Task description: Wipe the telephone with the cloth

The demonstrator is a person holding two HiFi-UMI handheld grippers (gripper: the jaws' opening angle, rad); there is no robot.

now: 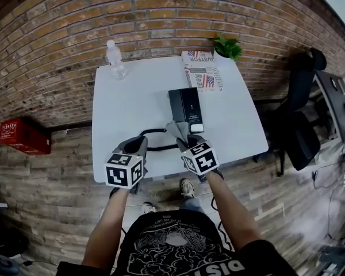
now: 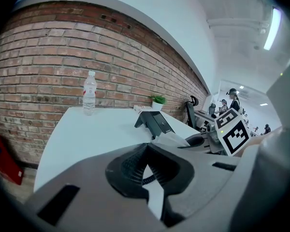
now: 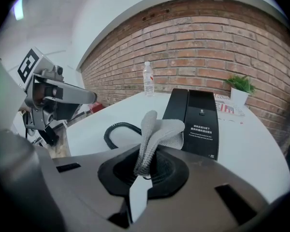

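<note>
A black telephone [image 1: 186,109] lies near the middle of the white table [image 1: 132,96], and its coiled cord [image 1: 155,140] loops toward the near edge. My right gripper [image 1: 183,140] is shut on a grey cloth [image 1: 178,130], which stands up from the jaws just short of the phone's near end. In the right gripper view the cloth [image 3: 154,134] folds over in front of the telephone [image 3: 198,122], with the cord [image 3: 117,132] to the left. My left gripper [image 1: 140,145] hovers beside the cord, its jaws shut with nothing in them [image 2: 145,159]. Ahead of it is the telephone [image 2: 154,122].
A water bottle [image 1: 114,59] stands at the table's far left corner. A newspaper [image 1: 202,73] and a small potted plant [image 1: 227,46] sit at the far right by the brick wall. There is a red box [image 1: 24,135] on the left and black office chairs [image 1: 299,125] on the right.
</note>
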